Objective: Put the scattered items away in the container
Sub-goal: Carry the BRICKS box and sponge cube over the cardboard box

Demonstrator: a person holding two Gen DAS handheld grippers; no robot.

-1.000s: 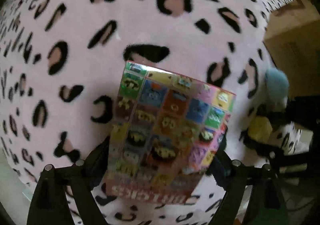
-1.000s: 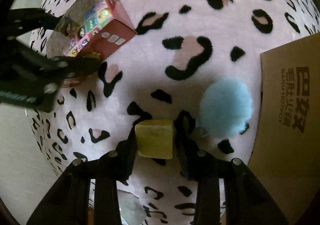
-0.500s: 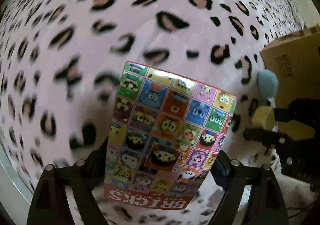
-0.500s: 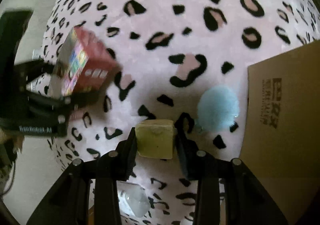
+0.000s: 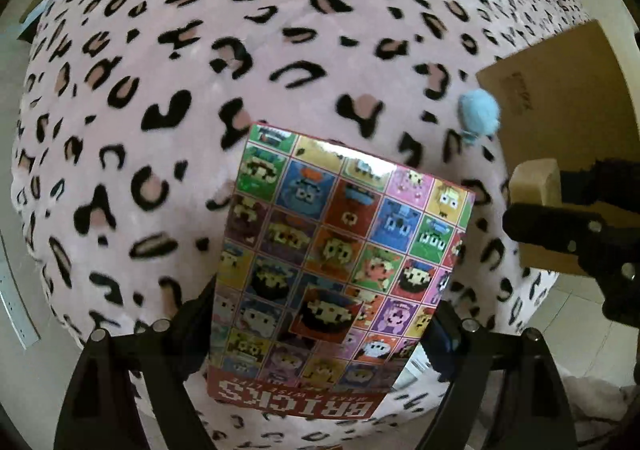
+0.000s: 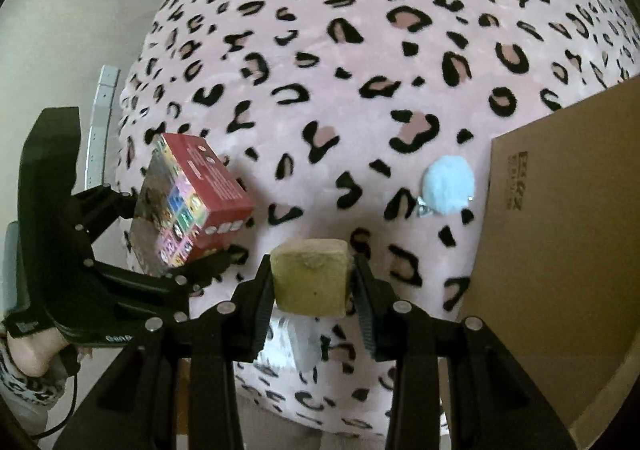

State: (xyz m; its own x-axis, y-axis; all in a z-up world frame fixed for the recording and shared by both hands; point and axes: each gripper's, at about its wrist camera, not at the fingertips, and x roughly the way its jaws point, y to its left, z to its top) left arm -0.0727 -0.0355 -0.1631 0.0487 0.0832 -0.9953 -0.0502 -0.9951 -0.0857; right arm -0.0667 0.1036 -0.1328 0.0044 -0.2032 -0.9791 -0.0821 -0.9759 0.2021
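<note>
Pink leopard-print blanket (image 5: 280, 49) spread across nearly the whole of both views. Brown cardboard box (image 6: 560, 250) at the blanket's right edge, printed side facing the cameras, interior not visible. Colourful "BRICKS" carton (image 5: 340, 262) clamped between the fingers of the left hand-held gripper (image 5: 320, 334), raised clear of the blanket, tilted in the right wrist view (image 6: 192, 205). Yellowish sponge block (image 6: 310, 278) pinched by the right hand-held gripper (image 6: 312, 286), jaws pressed against its two sides, also lifted, seen from the left wrist close beside the cardboard box (image 5: 536, 181). Fluffy pale-blue pompom (image 6: 448, 183) lying on the blanket just beside the box, small metal clasp at its lower edge.
</note>
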